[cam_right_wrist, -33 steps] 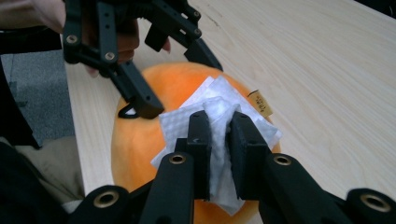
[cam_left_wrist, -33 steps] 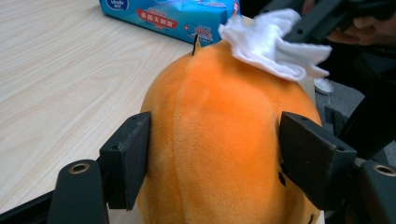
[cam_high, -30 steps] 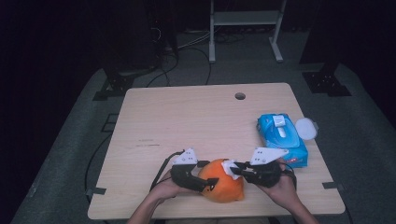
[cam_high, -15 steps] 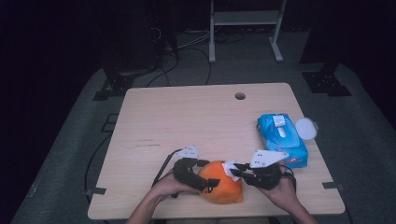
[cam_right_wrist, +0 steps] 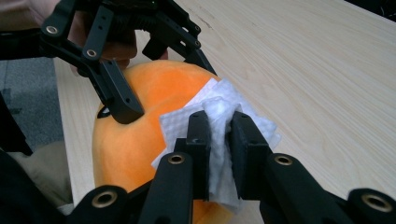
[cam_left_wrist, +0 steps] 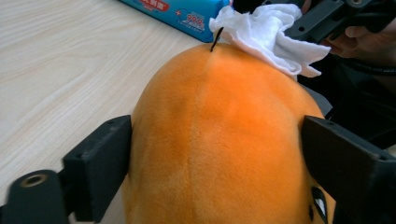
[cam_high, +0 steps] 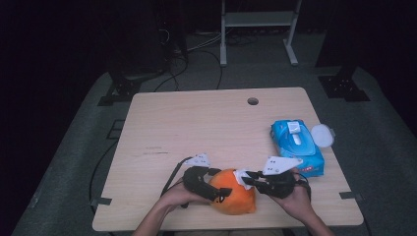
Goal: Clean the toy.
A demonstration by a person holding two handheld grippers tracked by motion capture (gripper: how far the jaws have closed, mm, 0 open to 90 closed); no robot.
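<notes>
Left gripper (cam_high: 212, 186) is straddling the orange plush toy (cam_high: 235, 197) at the near table (cam_high: 196, 128) edge; its jaws are spread wide around the toy's body and have just been closing a little, one jaw sitting against each flank, though I cannot tell if the pads are actually pressing. Right gripper (cam_right_wrist: 219, 135) is coming in from the opposite side, jaws pressed together on a crumpled white wipe (cam_right_wrist: 224, 112), pinching it and holding it against the toy's top, just ahead of the left gripper's jaws. Blue wipe pack (cam_high: 297, 146) is lying just beyond the right gripper, its lid flipped open.
</notes>
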